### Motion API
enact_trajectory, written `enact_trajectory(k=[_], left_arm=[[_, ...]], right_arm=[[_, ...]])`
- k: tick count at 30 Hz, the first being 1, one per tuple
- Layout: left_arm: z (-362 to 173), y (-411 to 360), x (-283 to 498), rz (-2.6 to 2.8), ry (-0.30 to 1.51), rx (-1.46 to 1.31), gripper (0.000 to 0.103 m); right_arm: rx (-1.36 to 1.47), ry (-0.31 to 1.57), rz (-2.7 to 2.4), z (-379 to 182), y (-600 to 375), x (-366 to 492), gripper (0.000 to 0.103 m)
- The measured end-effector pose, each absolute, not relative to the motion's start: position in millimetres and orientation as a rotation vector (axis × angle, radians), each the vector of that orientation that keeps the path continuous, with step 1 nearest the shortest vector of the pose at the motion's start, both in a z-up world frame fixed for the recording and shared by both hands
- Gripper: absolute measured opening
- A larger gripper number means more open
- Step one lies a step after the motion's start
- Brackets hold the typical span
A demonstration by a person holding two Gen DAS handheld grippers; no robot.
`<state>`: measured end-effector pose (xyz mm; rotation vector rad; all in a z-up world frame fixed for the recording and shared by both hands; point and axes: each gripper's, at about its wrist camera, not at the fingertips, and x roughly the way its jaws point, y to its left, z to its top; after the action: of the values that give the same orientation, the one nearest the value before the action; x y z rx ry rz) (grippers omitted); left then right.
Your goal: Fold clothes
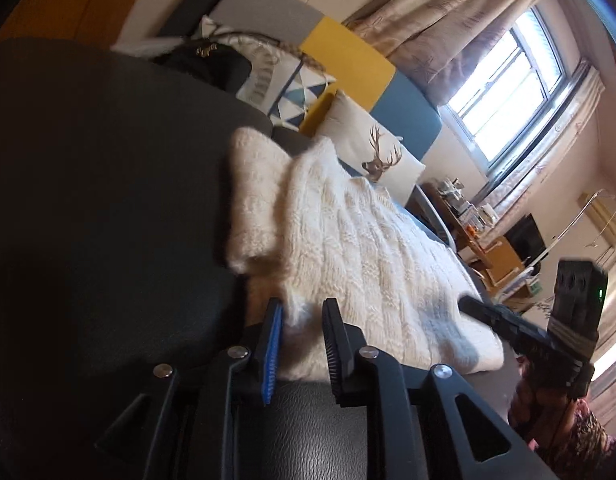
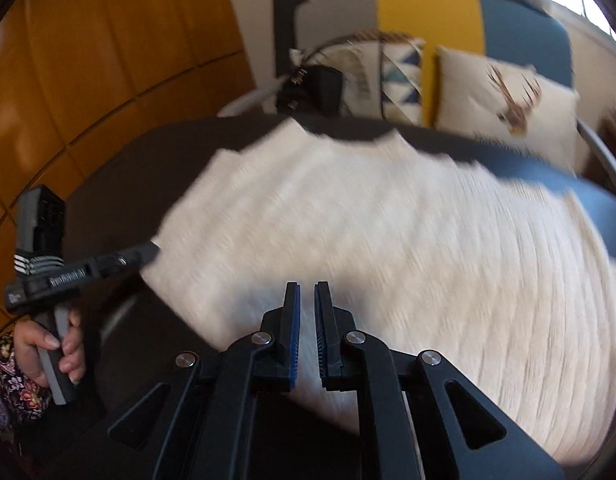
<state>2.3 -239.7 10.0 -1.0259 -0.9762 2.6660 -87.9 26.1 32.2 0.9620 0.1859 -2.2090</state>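
Note:
A fluffy white knitted sweater (image 1: 348, 240) lies spread on a dark grey cushioned surface (image 1: 108, 200), with one part folded over at its far left. My left gripper (image 1: 300, 308) is at its near edge, jaws apart, and only a wisp of fluff sits between the pads without being pressed. In the right wrist view the sweater (image 2: 388, 220) is blurred and fills the middle. My right gripper (image 2: 307, 290) hovers over its near edge with a narrow gap and nothing pinched. The left gripper's tip (image 2: 151, 249) reaches the sweater's left edge, held by a hand (image 2: 64, 344). The right gripper (image 1: 466, 302) shows at the sweater's right corner.
A deer-print cushion (image 1: 382, 156), a triangle-pattern cushion (image 1: 304, 88) and a black bag (image 1: 204, 60) sit behind the sweater against a grey, yellow and blue backrest. A window (image 1: 508, 92) with curtains and a cluttered desk lie to the right. Wooden panels (image 2: 88, 60) stand at left.

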Motion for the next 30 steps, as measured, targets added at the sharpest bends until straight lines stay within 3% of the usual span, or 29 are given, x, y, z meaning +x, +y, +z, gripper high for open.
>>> enact_trajectory(k=[3, 6, 11, 16, 20, 23, 26, 30], left_arm=[[6.8, -242.8, -0.7, 2.627, -0.991, -1.068, 0.019], [10.2, -243.7, 0.9, 2.601, -0.949, -1.161, 0.009], [13.1, -265.0, 23.7, 2.496, -1.064, -1.159, 0.004], [4.5, -258.2, 33.2, 2.501, -0.97, -1.261, 0.006], [16.6, -260.7, 38.2, 2.603, -0.971, -1.273, 0.009], [35.8, -264.2, 46.4, 2.73, -1.022, -1.163, 0.009], [56.3, -261.9, 42.7, 2.805, -1.055, -1.028, 0.011], [77.3, -232.3, -12.0, 2.809, -0.871, -1.006, 0.015]], right_arm=[[0.988, 0.248, -2.262, 32.7, 8.8, -108.7, 0.008], [1.075, 0.322, -2.307, 18.9, -2.7, -125.4, 0.008], [1.097, 0.209, -2.329, 13.0, 10.7, -120.9, 0.009], [1.03, 0.114, -2.309, 23.6, 17.2, -114.8, 0.01], [1.007, 0.108, -2.342, 29.9, 10.3, -126.5, 0.019], [1.1, 0.156, -2.283, 11.4, 0.6, -137.8, 0.023], [1.015, 0.183, -2.299, 17.2, 3.3, -127.5, 0.023], [0.953, 0.05, -2.319, 36.8, 20.7, -128.5, 0.023]])
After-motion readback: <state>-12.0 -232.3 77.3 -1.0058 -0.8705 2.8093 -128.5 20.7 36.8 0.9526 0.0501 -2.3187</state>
